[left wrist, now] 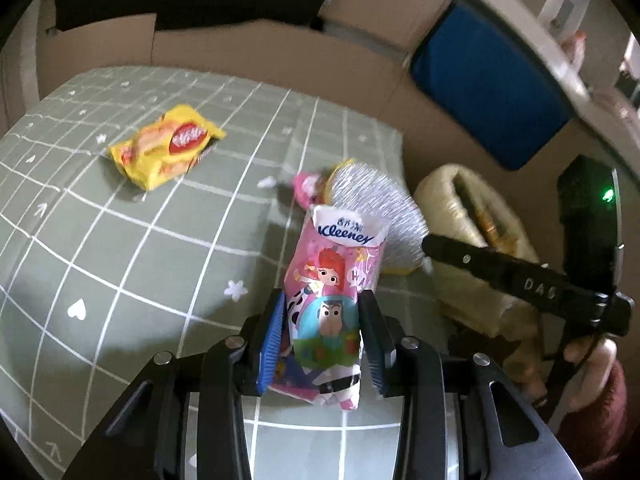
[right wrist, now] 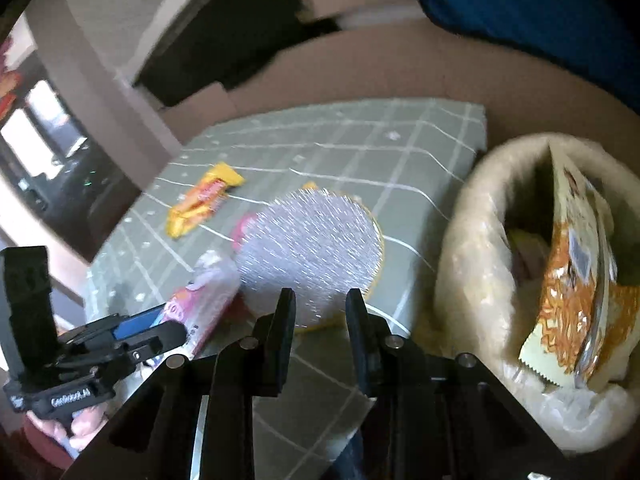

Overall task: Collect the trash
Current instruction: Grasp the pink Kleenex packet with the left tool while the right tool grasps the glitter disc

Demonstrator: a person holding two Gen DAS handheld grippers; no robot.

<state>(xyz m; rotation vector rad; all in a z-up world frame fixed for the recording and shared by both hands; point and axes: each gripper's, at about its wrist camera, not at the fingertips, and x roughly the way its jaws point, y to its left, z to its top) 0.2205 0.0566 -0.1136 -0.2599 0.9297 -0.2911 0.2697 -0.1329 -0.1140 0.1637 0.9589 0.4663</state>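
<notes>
surface: grey-green grid cloth (left wrist: 120, 240), hearts and stars
room: cardboard (left wrist: 280, 60) behind
left gripper (left wrist: 320, 320): clamps pink kleenex pack (left wrist: 332, 280)
right gripper (right wrist: 320, 312): part open, seemingly empty, foil lid (right wrist: 312, 248) ahead
trash: yellow wrapper (left wrist: 164, 146) on cloth; bag (right wrist: 472, 260) holds noodle packet (right wrist: 572, 300)

Open green checked cloth (left wrist: 120, 280) lies from 7 to 11 o'clock, broken only by a yellow snack wrapper (left wrist: 166, 146) at 10. Toward 1 o'clock, a silver foil lid (left wrist: 372, 204) and the right gripper (left wrist: 430, 246) block passage to the lined bin (left wrist: 440, 200).
</notes>
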